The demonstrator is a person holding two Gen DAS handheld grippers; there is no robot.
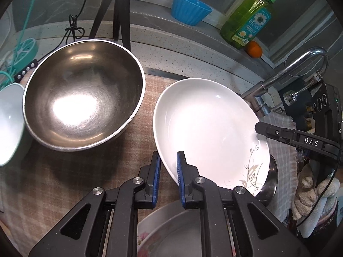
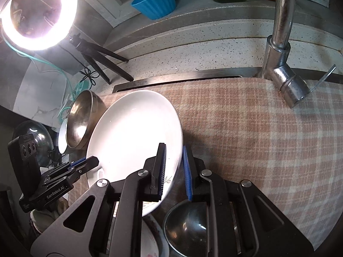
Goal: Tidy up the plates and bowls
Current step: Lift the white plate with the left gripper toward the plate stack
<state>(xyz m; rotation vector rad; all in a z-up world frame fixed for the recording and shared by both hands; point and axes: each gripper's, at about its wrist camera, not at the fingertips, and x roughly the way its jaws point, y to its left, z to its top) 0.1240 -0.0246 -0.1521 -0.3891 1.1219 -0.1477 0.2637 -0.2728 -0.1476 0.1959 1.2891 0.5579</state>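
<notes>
**White plate held from both sides**

I have the left hand-held gripper (image 1: 168,167) clamped on the white plate (image 1: 205,124) rim, centre frame; right hand-held gripper (image 2: 174,160) pinches its opposite edge; plate tilted above the checked cloth (image 2: 257,139); steel bowl (image 1: 83,94) upper left on the surface.

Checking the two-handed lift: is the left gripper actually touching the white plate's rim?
Touching. The left wrist view shows the left gripper with its blue pads either side of the white plate rim, clamped shut.
</notes>
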